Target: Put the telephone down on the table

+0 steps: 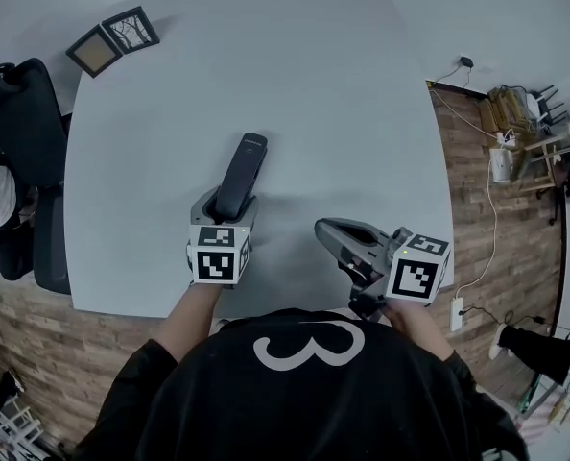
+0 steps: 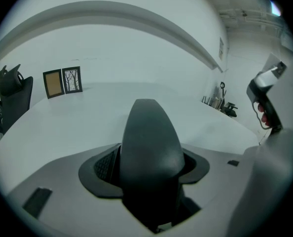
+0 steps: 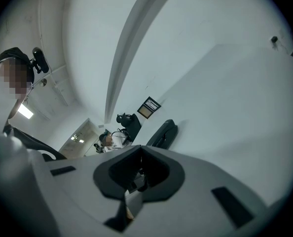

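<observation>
The telephone (image 2: 149, 147) is grasped at its near end by the left gripper (image 1: 225, 209), whose jaws stand wide around the dark body, and it juts toward the far side over the pale table (image 1: 343, 94). To set it down cleanly, the handset should be lowered until its underside lies flat, and only then should the jaws be released (a drop from a tilt could let it rock or slide). The right gripper (image 3: 136, 174), near and to the right, is held with its jaws drawn together on nothing. Its view shows the telephone side-on and tilted, with shadow beneath, which the left gripper view conceals; contact with the table cannot be settled. Only the head view shows the bare surface ahead and the 2 picture frames (image 1: 112, 38) well apart, far left.
</observation>
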Action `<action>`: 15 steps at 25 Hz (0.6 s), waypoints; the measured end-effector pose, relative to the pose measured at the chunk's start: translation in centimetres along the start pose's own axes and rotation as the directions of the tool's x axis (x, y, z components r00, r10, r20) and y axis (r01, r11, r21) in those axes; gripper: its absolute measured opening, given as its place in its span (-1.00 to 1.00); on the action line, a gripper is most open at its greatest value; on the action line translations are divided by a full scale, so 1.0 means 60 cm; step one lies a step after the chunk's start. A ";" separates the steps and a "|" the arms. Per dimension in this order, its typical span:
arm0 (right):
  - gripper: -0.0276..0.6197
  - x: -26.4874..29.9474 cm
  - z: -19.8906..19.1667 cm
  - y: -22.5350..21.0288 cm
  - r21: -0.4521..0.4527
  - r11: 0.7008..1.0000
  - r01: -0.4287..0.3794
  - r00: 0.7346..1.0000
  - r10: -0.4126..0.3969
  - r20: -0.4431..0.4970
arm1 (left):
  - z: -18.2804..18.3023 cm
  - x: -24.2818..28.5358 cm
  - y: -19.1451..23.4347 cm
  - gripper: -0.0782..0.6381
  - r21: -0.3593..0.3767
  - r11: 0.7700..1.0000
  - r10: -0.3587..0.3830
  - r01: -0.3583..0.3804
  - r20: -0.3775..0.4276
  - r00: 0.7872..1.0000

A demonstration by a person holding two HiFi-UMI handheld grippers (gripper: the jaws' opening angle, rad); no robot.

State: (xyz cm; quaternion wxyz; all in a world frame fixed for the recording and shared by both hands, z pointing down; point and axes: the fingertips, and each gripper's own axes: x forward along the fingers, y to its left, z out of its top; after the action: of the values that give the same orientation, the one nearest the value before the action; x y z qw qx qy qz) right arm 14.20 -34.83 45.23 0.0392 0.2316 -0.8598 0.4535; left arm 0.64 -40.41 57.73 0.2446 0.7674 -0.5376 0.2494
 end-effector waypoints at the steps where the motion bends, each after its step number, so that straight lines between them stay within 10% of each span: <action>1: -0.88 0.000 0.000 0.000 0.001 1.000 -0.001 1.000 0.001 0.000 | -0.001 0.001 -0.001 0.02 0.008 1.000 0.005 -0.005 -0.001 1.000; 15: -0.88 0.000 -0.005 -0.009 0.047 0.999 -0.011 1.000 0.011 0.009 | -0.025 0.017 -0.005 0.03 0.097 0.995 0.048 -0.038 -0.110 0.993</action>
State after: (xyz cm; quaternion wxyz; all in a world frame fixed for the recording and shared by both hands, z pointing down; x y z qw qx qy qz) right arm 14.39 -34.84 45.82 0.0275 0.2297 -0.8503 0.4727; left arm 1.06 -40.10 59.49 0.2323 0.7511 -0.5270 0.3227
